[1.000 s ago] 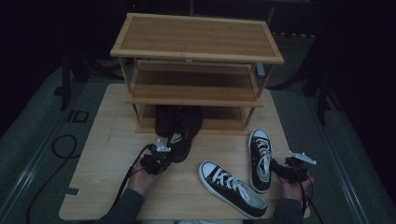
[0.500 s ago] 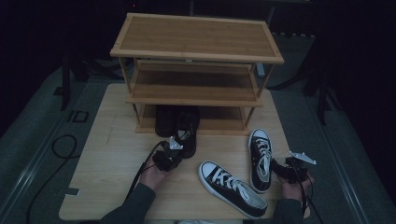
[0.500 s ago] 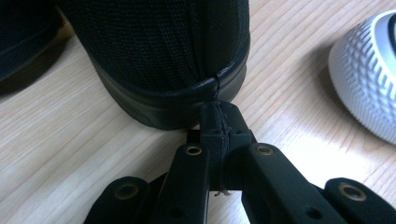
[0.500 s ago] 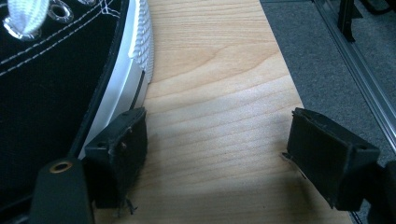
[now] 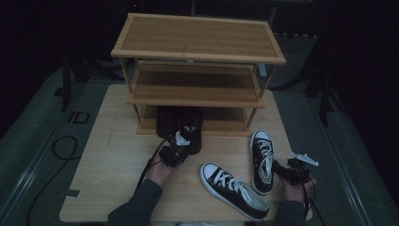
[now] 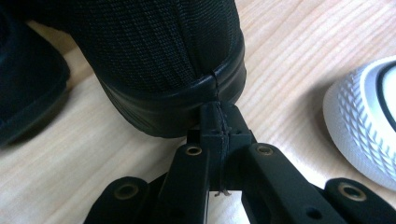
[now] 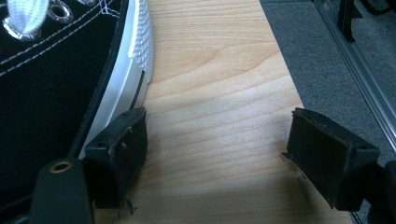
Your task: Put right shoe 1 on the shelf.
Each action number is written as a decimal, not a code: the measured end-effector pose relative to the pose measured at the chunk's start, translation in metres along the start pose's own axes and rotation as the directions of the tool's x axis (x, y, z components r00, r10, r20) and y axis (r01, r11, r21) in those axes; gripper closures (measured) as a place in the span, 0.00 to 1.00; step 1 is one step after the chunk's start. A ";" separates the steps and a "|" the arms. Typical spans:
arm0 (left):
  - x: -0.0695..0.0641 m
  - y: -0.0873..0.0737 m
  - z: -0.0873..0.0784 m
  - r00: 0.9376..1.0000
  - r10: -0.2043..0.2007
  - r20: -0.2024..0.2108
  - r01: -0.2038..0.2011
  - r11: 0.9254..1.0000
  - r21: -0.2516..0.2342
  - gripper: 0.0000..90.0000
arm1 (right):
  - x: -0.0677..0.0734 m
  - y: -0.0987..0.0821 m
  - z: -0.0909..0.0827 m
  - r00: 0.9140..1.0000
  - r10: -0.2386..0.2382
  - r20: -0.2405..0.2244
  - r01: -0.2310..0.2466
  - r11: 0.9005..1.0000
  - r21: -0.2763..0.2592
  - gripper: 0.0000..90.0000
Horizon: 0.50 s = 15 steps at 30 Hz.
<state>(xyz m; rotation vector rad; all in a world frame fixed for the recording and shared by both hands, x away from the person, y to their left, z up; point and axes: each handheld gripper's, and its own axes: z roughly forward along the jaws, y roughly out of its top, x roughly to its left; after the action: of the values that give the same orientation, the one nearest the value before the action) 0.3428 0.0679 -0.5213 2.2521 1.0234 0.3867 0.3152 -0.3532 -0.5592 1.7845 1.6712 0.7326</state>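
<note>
1. Evidently the step in hand is stowing the black shoe (image 5: 192, 131) on the bottom tier of the wooden shoe rack (image 5: 197, 52), which stands at the far edge of the bench (image 5: 113, 155). Its toe is already under the rack, beside a second dark shoe (image 5: 165, 121), while its heel sticks out toward the near edge.

2. The left claw (image 5: 178, 147) sits right at that heel. In the left gripper view its jaws are pressed together with no gap between them, their tips touching the heel's rubber rim (image 6: 205, 91) at the back seam. They pinch nothing that I can make out; it looks like a push rather than a grasp.

3. The next move probably calls for a straight shove toward the far edge, kept low and along the shoe's length so that it slides in square beside its mate and does not swing sideways.

4. The right claw (image 5: 291, 170) rests near the right edge of the bench with its jaws spread wide and nothing between them. Its one pad lies just beside the white sole of a black-and-white sneaker (image 5: 261, 160); a matching second sneaker (image 5: 234, 190) lies near the near edge. Both seem to be waiting their turn.
</note>
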 end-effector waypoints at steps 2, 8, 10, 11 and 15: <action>0.000 0.004 0.001 1.000 -0.010 -0.022 0.010 1.000 -0.009 1.00 | 0.000 0.000 0.000 1.000 0.000 0.000 0.000 1.000 0.000 0.22; 0.006 0.014 0.009 0.998 -0.045 -0.046 0.045 0.999 -0.007 1.00 | 0.000 0.000 0.000 1.000 -0.001 0.000 0.001 1.000 -0.001 0.22; 0.008 0.017 0.012 0.996 -0.060 -0.062 0.060 0.998 -0.006 1.00 | 0.000 0.000 0.000 1.000 0.000 0.000 0.000 1.000 0.000 0.22; 0.010 0.018 0.013 0.995 -0.073 -0.065 0.073 0.997 -0.006 1.00 | 0.000 0.000 0.000 1.000 0.000 0.001 0.000 1.000 0.000 0.22; 0.016 0.022 0.017 0.991 -0.108 -0.080 0.108 0.994 -0.007 1.00 | 0.000 0.000 0.000 1.000 0.000 0.000 0.000 1.000 0.000 0.22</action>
<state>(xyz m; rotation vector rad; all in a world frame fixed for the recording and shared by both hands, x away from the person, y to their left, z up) 0.3739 0.0614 -0.5200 2.1831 1.1800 0.4347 0.3156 -0.3534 -0.5593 1.7841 1.6708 0.7325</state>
